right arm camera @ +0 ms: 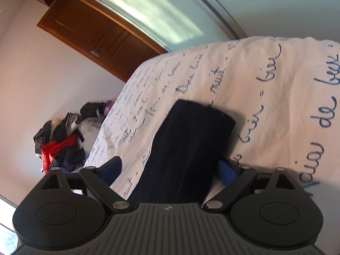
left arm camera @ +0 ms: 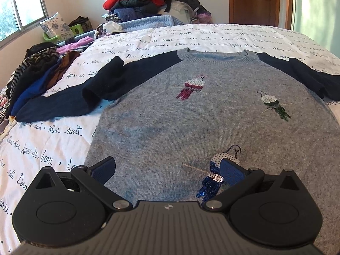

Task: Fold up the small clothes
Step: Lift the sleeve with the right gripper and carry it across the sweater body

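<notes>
script-print bedspread (left arm camera: 53,140), wooden door (left arm camera: 255,0), window (left arm camera: 19,6)

sweater (left arm camera: 191,116) flat on bedspread (left arm camera: 148,40), clothes pile (left arm camera: 34,76) at its left

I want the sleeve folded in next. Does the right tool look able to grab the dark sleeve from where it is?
Probably yes: the dark sleeve already lies between the open right tool fingers, flat on the bedspread, with nothing covering it.
</notes>
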A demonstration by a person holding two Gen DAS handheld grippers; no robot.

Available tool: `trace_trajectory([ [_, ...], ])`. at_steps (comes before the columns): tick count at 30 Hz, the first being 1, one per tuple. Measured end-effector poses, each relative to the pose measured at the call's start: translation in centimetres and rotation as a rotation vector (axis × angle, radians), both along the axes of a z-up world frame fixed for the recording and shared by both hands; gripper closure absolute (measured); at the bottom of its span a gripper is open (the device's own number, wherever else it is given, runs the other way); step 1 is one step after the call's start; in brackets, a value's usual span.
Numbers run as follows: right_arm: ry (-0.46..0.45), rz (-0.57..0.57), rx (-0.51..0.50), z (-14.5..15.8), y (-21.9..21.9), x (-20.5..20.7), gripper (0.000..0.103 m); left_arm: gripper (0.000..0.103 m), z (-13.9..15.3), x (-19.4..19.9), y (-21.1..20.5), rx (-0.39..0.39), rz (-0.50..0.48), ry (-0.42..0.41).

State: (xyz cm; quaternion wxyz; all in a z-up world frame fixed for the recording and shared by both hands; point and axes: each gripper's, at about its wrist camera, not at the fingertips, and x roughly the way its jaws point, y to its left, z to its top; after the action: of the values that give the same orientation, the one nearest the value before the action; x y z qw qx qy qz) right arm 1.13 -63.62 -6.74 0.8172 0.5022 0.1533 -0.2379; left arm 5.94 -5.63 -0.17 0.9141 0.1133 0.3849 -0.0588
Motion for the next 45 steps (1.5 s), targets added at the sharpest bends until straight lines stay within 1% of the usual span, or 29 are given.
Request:
trace_trajectory([
  [1,0.005,-0.014,0.000,-0.3,-0.4,0.2,0.026,0.000,0.0,0.0,-0.2,0.005,-0.005,-0.004],
  [2,0.008,-0.025,0.000,-0.4,-0.6,0.4,0.030,0.000,0.1,-0.1,-0.3,0.008,-0.011,-0.011],
  [4,0.016,-0.049,-0.001,-0.8,-1.3,0.5,0.049,0.000,0.3,-0.2,-0.6,0.012,-0.021,-0.023],
  [5,0.013,-0.052,-0.001,-0.9,-1.5,0.6,0.054,0.000,0.4,-0.2,-0.8,0.012,-0.023,-0.027],
  [6,0.013,-0.052,-0.002,-1.1,-1.7,0.7,0.063,0.000,0.4,-0.3,-0.8,0.012,-0.025,-0.030],
  [7,0.021,-0.052,-0.003,-1.1,-1.9,0.7,0.070,0.000,0.5,-0.3,-0.9,0.011,-0.027,-0.033],
  [8,0.023,-0.053,-0.001,-1.2,-1.9,0.6,0.071,0.000,0.6,-0.3,-0.9,0.009,-0.029,-0.036],
  [9,0.023,-0.055,0.001,-1.2,-1.9,0.5,0.077,0.000,0.6,-0.3,-0.9,0.009,-0.031,-0.037],
  [10,0.028,-0.062,-0.004,-1.0,-1.9,0.4,0.085,0.000,0.6,-0.4,-0.9,0.010,-0.031,-0.038],
  [12,0.035,-0.072,-0.022,-0.6,-1.6,0.3,0.091,0.000,0.6,-0.3,-0.8,0.015,-0.028,-0.038],
  [14,0.032,-0.075,-0.068,0.4,-1.0,0.2,0.092,0.000,0.7,-0.2,-0.6,0.015,-0.024,-0.042],
  [17,0.032,-0.070,-0.182,2.9,0.4,0.4,0.093,0.000,1.0,-0.1,-0.1,0.012,-0.008,-0.052],
  [20,0.023,-0.075,-0.318,6.3,2.1,0.5,0.093,0.000,1.4,0.0,0.8,0.006,0.010,-0.063],
  [24,0.034,-0.104,-0.530,10.7,5.3,0.5,0.093,0.000,1.5,0.2,1.9,-0.001,0.041,-0.067],
  [26,0.036,-0.081,-0.602,11.9,7.1,0.8,0.093,0.000,1.4,0.4,2.4,-0.010,0.054,-0.061],
  [30,0.049,0.032,-0.734,13.2,11.9,2.8,0.093,0.000,1.7,0.4,3.4,-0.017,0.070,-0.069],
  [34,0.043,0.140,-0.824,13.7,16.8,4.9,0.093,0.000,2.3,0.1,4.5,0.005,0.085,-0.104],
  [37,0.028,0.232,-0.888,14.2,21.0,6.7,0.093,0.000,2.5,0.4,5.4,0.017,0.110,-0.115],
  [39,0.014,0.299,-0.906,14.1,23.3,7.8,0.093,0.000,2.5,0.7,6.0,0.016,0.129,-0.115],
  [42,-0.004,0.389,-0.907,14.2,26.7,9.7,0.093,0.000,2.4,1.3,7.0,0.028,0.165,-0.118],
  [45,-0.012,0.460,-0.920,13.9,29.9,11.1,0.093,0.000,2.3,1.9,7.8,0.037,0.201,-0.113],
])
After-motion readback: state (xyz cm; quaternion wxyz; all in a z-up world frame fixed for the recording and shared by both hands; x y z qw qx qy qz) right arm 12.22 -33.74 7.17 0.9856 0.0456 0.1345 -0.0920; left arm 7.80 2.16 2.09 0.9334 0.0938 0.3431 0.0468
